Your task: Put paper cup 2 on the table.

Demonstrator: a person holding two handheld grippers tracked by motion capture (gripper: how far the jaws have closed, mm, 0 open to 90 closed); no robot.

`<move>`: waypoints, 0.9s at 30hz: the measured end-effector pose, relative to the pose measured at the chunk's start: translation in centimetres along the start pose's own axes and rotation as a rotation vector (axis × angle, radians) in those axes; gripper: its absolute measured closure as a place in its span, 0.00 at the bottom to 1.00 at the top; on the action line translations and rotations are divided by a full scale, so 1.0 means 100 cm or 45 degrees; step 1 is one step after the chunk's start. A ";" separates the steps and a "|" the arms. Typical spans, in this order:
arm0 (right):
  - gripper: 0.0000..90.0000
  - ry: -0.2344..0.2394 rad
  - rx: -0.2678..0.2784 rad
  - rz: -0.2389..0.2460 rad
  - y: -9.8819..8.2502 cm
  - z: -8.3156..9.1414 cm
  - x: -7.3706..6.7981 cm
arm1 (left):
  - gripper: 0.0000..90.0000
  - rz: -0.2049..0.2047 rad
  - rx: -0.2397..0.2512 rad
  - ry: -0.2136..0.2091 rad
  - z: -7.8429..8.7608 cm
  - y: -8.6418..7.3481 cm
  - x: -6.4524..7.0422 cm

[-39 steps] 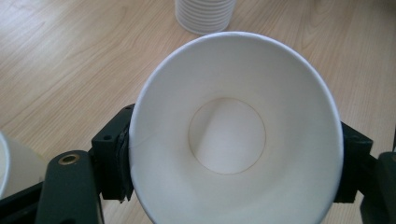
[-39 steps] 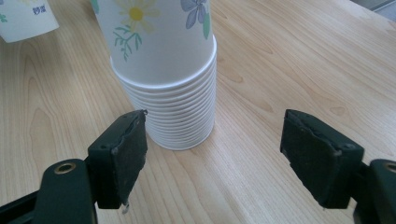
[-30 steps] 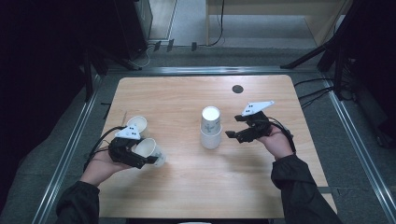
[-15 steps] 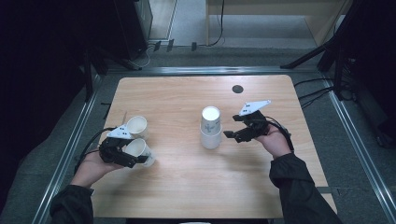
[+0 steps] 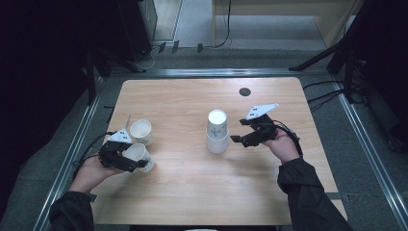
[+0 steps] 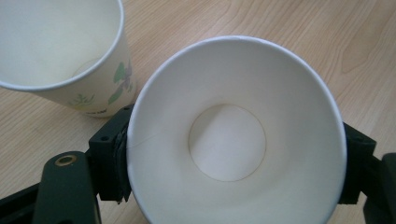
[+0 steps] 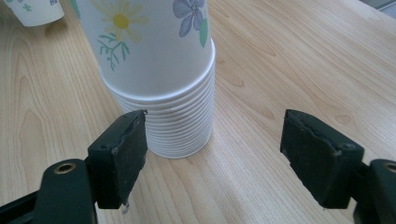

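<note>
My left gripper (image 5: 129,161) is shut on a white paper cup (image 5: 140,156) near the table's left edge. In the left gripper view its black pads (image 6: 114,158) press both sides of that cup (image 6: 233,135), whose mouth faces the camera. A second flowered cup (image 5: 141,131) stands upright just behind it on the table, and it also appears close by in the left gripper view (image 6: 60,46). A stack of nested flowered cups (image 5: 217,131) stands mid-table. My right gripper (image 5: 239,140) is open just right of the stack, with the stack's base (image 7: 159,116) ahead of the left jaw and untouched.
The wooden table (image 5: 192,96) has a small black disc (image 5: 245,91) at its back right. Metal rails run along the table's sides, and cables lie on the floor behind. Part of another cup (image 7: 32,9) is at the top left of the right gripper view.
My left hand has carried its cup a little leftward and lower, ending beside the standing cup. The right hand and the stack have stayed put.
</note>
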State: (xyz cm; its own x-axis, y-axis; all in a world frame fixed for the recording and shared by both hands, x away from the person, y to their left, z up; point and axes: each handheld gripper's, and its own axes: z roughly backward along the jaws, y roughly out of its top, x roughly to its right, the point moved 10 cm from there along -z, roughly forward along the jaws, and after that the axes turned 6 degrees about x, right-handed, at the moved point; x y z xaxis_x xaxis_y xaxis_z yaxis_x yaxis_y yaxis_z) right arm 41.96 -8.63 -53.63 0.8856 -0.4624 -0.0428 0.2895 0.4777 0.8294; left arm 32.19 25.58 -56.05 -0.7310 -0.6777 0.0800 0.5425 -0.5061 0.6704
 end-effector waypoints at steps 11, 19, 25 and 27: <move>0.26 0.002 -0.004 0.002 0.000 -0.001 -0.001 | 0.22 0.022 -0.032 0.036 -0.002 -0.007 -0.009; 0.26 0.006 -0.017 0.018 -0.002 -0.003 -0.002 | 0.22 0.029 -0.051 0.061 -0.003 -0.010 -0.013; 0.26 0.004 -0.017 0.017 -0.002 -0.003 -0.002 | 0.21 0.023 -0.065 0.067 -0.004 -0.011 -0.013; 0.26 0.005 -0.019 0.020 -0.002 -0.003 -0.002 | 0.21 0.018 -0.066 0.071 -0.005 -0.011 -0.013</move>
State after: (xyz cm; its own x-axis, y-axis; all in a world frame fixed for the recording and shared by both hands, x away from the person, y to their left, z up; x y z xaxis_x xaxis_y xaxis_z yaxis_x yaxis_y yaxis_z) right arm 41.83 -8.44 -53.92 0.8914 -0.4520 -0.0323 0.2812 0.4958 0.8217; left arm 32.75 26.78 -57.24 -0.6997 -0.7129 0.0470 0.5746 -0.5224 0.6300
